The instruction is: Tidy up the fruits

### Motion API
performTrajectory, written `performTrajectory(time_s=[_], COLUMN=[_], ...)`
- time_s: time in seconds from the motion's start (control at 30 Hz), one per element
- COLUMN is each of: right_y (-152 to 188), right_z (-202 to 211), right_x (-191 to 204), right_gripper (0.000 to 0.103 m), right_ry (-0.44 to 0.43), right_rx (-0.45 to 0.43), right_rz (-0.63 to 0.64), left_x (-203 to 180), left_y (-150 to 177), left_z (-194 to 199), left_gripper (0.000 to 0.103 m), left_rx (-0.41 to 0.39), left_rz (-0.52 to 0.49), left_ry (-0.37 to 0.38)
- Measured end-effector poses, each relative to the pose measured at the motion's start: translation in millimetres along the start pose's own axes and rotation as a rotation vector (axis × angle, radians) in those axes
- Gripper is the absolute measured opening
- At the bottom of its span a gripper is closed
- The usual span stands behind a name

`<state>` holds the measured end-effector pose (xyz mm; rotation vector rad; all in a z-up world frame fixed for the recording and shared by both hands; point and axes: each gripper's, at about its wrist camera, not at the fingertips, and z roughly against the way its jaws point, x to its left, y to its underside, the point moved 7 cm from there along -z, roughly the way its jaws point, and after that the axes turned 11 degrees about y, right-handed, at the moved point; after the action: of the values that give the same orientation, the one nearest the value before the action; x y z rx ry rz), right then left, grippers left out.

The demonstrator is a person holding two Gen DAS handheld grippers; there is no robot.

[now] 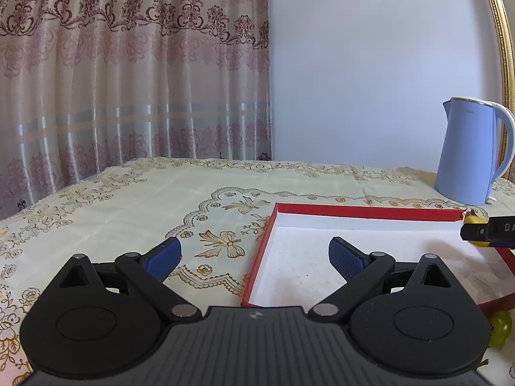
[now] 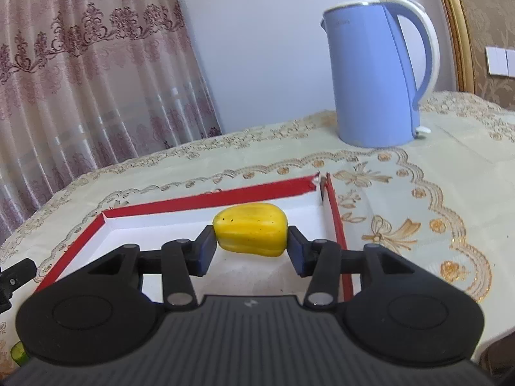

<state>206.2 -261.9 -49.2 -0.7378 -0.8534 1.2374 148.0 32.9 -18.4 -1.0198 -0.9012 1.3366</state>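
A yellow fruit sits between the blue pads of my right gripper, which touch it on both sides. It hangs low over the white floor of the red-rimmed tray, toward the far right corner. In the left wrist view the tip of the right gripper pokes in at the right edge with a bit of the yellow fruit. My left gripper stands wide open with nothing in it, above the left wall of the tray. A green fruit lies on the cloth by the tray's near side.
A blue electric kettle stands behind the tray's far right corner, also seen as the kettle at the right. An embroidered tablecloth covers the table. A curtain and a wall rise behind the far edge.
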Motion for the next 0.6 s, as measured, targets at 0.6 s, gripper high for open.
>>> performTrajectory(time_s=[0.6], right_y=[2], right_z=[6], right_x=[-10], right_gripper=[0.071], right_ry=[-0.1], right_rx=[0.004], right_rz=[-0.125], left_x=[33], left_y=[-5], left_z=[44], left_gripper=[0.099], left_rx=[0.083], left_rz=[0.055], left_ry=[0.137])
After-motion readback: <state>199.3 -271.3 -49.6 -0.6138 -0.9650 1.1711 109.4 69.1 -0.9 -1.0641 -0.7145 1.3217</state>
